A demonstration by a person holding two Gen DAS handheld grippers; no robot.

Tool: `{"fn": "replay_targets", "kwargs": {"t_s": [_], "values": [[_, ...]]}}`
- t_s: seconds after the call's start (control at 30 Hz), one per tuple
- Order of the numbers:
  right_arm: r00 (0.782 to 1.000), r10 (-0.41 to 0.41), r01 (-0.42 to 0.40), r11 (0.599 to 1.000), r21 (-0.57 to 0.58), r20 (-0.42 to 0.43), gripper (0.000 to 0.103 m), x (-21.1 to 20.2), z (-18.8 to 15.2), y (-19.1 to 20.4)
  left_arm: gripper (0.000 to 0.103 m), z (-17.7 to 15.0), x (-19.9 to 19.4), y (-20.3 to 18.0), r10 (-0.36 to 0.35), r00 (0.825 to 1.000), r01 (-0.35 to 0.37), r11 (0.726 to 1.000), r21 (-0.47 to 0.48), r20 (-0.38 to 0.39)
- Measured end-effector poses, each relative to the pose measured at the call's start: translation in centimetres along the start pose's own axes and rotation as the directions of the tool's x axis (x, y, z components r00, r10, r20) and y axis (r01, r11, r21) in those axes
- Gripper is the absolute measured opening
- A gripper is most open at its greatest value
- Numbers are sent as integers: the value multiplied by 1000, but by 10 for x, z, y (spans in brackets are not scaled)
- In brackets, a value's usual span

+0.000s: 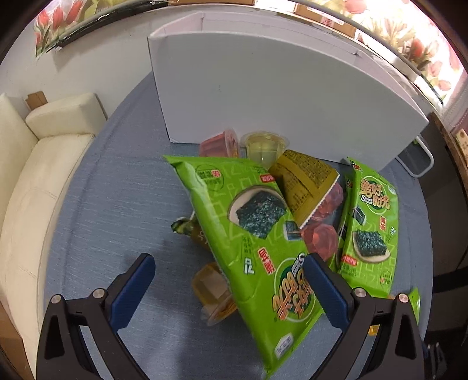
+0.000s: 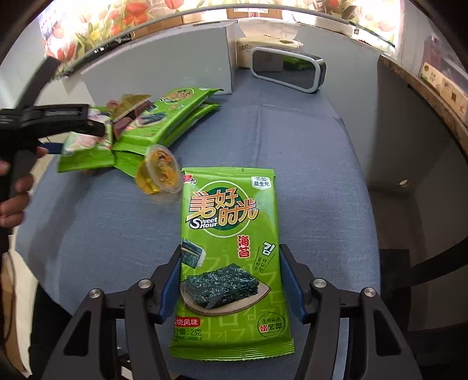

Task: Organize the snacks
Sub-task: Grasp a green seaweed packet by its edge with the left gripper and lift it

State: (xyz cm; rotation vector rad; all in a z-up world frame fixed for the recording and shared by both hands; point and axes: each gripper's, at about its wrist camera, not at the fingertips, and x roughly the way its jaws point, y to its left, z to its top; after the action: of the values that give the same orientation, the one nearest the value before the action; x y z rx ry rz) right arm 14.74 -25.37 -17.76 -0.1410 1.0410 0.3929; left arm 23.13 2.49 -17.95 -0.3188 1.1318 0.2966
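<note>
- Blue cloth [image 2: 292,140] covers the table where we work, with flowered wallpaper [image 2: 122,14] behind it.
- We take the white box [image 1: 263,93] as our landmark; it stands upright at the far side of the cloth, its plain wall facing us.
- Just in front of the box lies the snack pile: a big green seaweed packet [image 1: 242,233] tilted across the heap, and a second green packet [image 1: 371,228] to its right.
- Between those two packets we see a brown-lidded jelly bag [image 1: 307,187] with pink jellies showing under it.
- Touching the foot of the box are a pink jelly cup [image 1: 222,143] and a pale yellow jelly cup [image 1: 264,147].
- An orange jelly cup [image 1: 213,292] lies on its side at the pile's near edge, farthest from the box.
- Our left gripper [image 1: 229,280] hangs over that near edge with its jaws spread wide, the big packet's lower end between them and no pad pressing it.
- Well clear of the box, a lone seaweed packet [image 2: 231,257] lies flat between the jaws of our right gripper [image 2: 231,280]; the pads sit at its edges, and we cannot tell whether they press it.
</note>
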Motion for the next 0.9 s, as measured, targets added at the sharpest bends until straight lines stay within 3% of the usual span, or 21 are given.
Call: {"fn": "replay_targets", "kwargs": {"t_s": [0.1, 0.13, 0.2, 0.23, 0.33, 0.37, 0.4, 0.7, 0.9], "values": [[1000, -1, 1, 1000, 1, 25, 65, -8, -4, 1, 103, 2, 6, -4, 6, 1000, -6, 1000, -19, -2], [1000, 4, -4, 1000, 0, 25, 65, -6, -3, 3, 96, 5, 11, -7, 7, 1000, -6, 1000, -21, 3], [999, 9, -9, 1000, -4, 32, 65, -8, -5, 5, 78, 4, 12, -10, -25, 1000, 25, 999, -23, 3], [999, 11, -10, 1000, -12, 34, 65, -9, -5, 7, 63, 4, 11, -12, -17, 1000, 17, 1000, -23, 2], [999, 15, -14, 1000, -11, 42, 65, -11, -5, 9, 46, 2, 9, -15, -29, 1000, 29, 999, -14, 9], [999, 20, -19, 1000, -10, 48, 65, -13, -4, 10, 20, 2, 7, -16, -28, 1000, 28, 1000, -7, 13], [998, 21, -20, 1000, -9, 52, 65, -14, -4, 10, 16, 1, 5, -16, -25, 1000, 25, 1000, -1, 14], [995, 55, -54, 999, -4, 85, 65, -33, -4, 19, 15, -14, -26, 3, -106, 992, 106, 994, 17, 65], [990, 78, -79, 997, 3, 119, 65, -44, 14, 33, 15, -21, -59, 30, -195, 974, 191, 980, 48, 113]]}}
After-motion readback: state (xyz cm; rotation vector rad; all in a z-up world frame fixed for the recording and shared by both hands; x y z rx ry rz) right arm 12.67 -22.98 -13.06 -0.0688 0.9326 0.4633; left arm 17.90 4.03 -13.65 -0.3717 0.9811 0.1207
